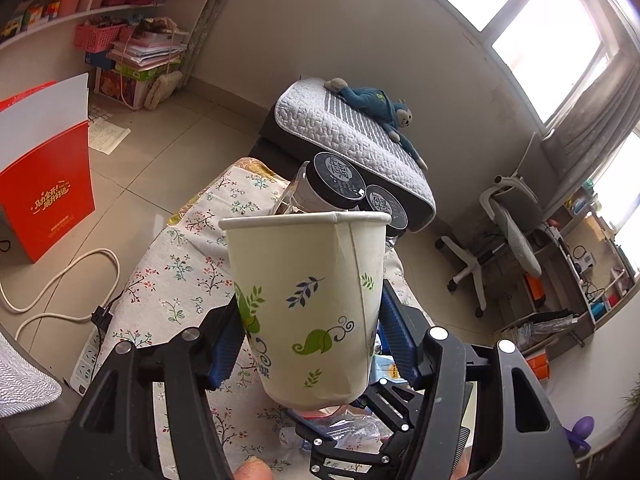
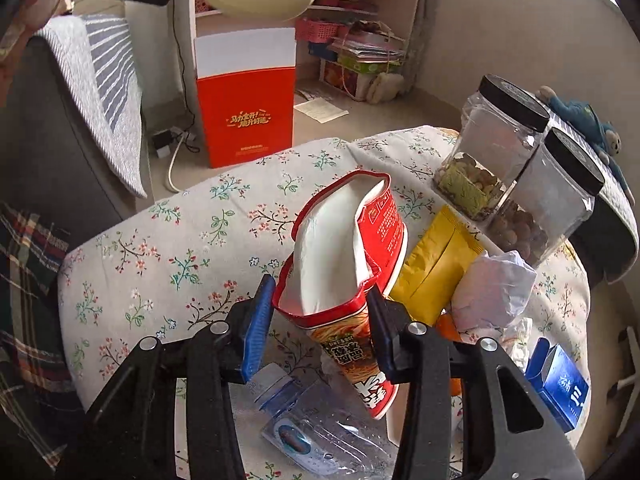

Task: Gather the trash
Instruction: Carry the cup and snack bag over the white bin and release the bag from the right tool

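The left gripper (image 1: 310, 332) pinches a paper cup (image 1: 306, 304) upright above the table (image 2: 168, 248), probably to keep it clear. The right gripper (image 2: 320, 320) squeezes a crushed noodle cup (image 2: 348, 264) among the trash, ready for lifting.

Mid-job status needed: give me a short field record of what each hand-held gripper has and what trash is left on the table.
left hand-held gripper: shut on paper cup, held upright above the table
right hand-held gripper: shut on crushed red noodle cup, rim squeezed
trash on floral tablecloth: clear plastic bottle, yellow packet, crumpled tissue, blue carton
not trash: two black-lidded jars, food inside
possible bin: red and white box on the floor
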{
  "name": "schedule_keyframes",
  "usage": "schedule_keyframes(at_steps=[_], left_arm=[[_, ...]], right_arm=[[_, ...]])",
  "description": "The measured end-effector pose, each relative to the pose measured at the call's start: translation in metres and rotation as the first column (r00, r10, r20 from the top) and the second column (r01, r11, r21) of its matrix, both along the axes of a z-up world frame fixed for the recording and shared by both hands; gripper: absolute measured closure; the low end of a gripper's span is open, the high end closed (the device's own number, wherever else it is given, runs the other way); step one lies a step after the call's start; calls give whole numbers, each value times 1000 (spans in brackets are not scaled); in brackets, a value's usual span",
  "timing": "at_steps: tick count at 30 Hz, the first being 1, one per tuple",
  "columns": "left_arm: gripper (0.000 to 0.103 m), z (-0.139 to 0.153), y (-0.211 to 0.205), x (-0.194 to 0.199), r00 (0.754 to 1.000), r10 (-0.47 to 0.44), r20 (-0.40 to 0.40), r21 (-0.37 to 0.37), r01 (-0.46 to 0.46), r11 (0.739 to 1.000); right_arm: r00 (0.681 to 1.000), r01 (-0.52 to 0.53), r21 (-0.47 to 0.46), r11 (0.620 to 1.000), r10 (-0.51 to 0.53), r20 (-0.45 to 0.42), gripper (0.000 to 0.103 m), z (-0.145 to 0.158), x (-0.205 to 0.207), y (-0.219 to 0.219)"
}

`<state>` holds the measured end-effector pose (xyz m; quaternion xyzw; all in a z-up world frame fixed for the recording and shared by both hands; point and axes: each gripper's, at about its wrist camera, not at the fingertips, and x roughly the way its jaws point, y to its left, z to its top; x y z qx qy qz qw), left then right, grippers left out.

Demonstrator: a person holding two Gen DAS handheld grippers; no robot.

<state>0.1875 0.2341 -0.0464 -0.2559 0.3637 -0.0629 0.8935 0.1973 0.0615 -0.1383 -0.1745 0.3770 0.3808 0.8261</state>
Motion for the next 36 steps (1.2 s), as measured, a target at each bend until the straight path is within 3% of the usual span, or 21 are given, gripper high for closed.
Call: schedule_keyframes(at_steps=[5, 11, 28, 36], left_arm=[[42, 3, -11, 1, 1000, -6, -2, 22, 6, 1000], [42, 4, -31, 0, 1000, -26, 1, 59, 26, 998], [42, 5, -103, -13, 995, -64, 71, 139, 54, 989], [42, 9, -137, -22, 987, -88, 131, 180, 63, 982]], right_arm=[[990, 139, 139, 980, -134, -47, 62, 22, 6, -34], [969, 245, 222, 944, -242, -42, 62, 45, 4, -67], [911, 364, 319, 875, -406, 73, 61, 95, -23, -138], [864, 426, 336, 840, -488, 126, 61, 103, -34, -172]])
